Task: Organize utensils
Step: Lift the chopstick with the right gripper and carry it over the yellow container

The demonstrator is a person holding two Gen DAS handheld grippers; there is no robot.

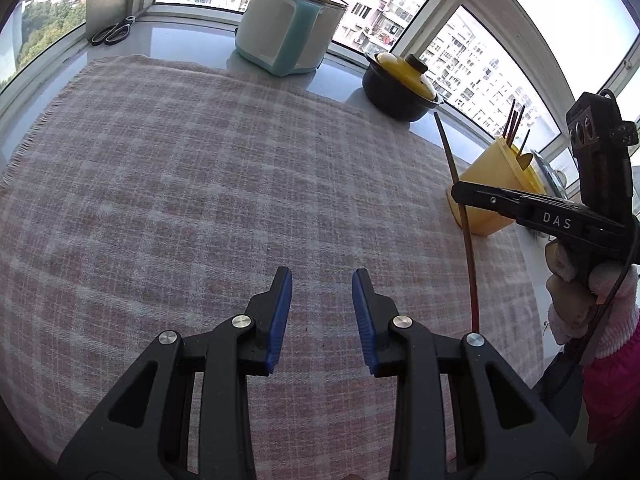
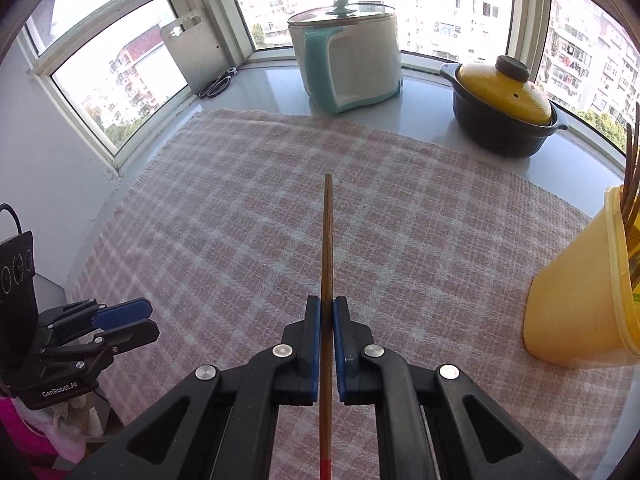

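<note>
My right gripper (image 2: 327, 308) is shut on a brown wooden chopstick (image 2: 327, 240) with a red end, held lifted above the pink checked cloth (image 2: 400, 220). In the left wrist view the same chopstick (image 1: 466, 236) hangs steeply from the right gripper (image 1: 458, 192), its red end near the cloth (image 1: 200, 180). The yellow utensil holder (image 2: 580, 312) stands to the right with several chopsticks in it; it also shows behind the right gripper as the holder (image 1: 496, 178). My left gripper (image 1: 322, 280) hovers open over bare cloth with nothing between its blue pads; it also appears at lower left (image 2: 138, 318).
A white and teal electric pot (image 1: 290, 24) and a black casserole with a yellow lid (image 1: 402, 84) stand on the grey sill behind the cloth. Scissors (image 1: 112, 32) lie at the far left corner. Windows surround the sill. A gloved hand (image 1: 576, 288) holds the right gripper.
</note>
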